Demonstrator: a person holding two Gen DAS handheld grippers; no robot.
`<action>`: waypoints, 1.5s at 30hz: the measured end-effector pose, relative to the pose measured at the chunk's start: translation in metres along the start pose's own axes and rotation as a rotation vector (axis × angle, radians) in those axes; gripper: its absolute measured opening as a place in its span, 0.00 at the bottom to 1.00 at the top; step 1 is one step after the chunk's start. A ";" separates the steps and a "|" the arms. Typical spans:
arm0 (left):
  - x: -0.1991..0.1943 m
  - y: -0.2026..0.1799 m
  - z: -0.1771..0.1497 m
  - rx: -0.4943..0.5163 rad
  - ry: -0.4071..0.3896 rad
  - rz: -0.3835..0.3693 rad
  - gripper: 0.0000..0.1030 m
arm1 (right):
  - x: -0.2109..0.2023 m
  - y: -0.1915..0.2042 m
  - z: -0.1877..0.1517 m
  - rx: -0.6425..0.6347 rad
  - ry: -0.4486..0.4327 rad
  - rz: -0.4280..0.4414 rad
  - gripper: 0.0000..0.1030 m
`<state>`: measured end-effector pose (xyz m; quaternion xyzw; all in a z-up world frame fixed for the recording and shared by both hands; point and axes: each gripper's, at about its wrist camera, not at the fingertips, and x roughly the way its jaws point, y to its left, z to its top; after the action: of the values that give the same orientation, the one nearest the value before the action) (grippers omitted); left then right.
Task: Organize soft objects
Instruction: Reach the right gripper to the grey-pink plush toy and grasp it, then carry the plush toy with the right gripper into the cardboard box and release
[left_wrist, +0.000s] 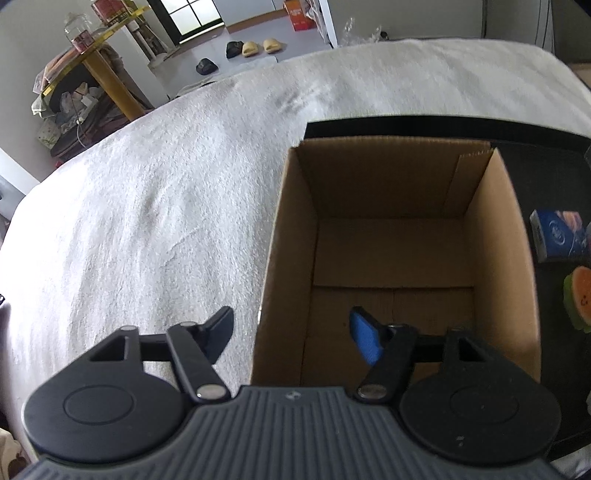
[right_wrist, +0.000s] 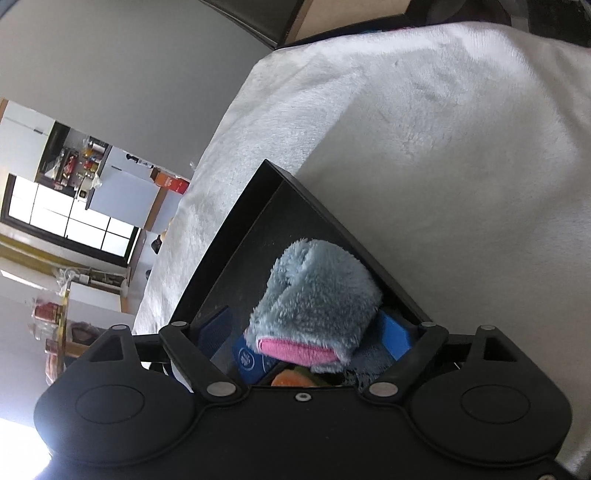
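The right gripper (right_wrist: 306, 332) held a fluffy grey-blue cloth (right_wrist: 314, 299) between its fingers, above the black tray (right_wrist: 236, 258). It looked light and floppy, best pinched at a thick fold. The left gripper (left_wrist: 291, 328) hung wide open astride the empty cardboard box's (left_wrist: 295, 229) near-left wall on the white bed (left_wrist: 147, 184).

White fluffy blanket (left_wrist: 155, 206) covering the surface, open cardboard box (left_wrist: 495, 236) standing on it, black tray (right_wrist: 236, 266) just beside the box, also on the blanket, rest of the blanket bare
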<state>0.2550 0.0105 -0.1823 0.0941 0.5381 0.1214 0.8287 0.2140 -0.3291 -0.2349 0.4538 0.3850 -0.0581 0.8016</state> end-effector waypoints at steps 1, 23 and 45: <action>0.003 -0.001 0.000 0.003 0.012 0.010 0.47 | 0.002 -0.001 0.000 0.008 -0.001 0.000 0.82; -0.008 0.014 -0.004 -0.074 -0.029 0.009 0.13 | -0.025 0.026 -0.002 -0.086 -0.043 0.027 0.42; -0.007 0.039 -0.010 -0.136 -0.074 -0.142 0.09 | -0.023 0.140 -0.052 -0.428 -0.027 0.089 0.42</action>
<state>0.2391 0.0455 -0.1688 0.0036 0.5029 0.0951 0.8591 0.2308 -0.2132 -0.1388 0.2890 0.3575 0.0541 0.8864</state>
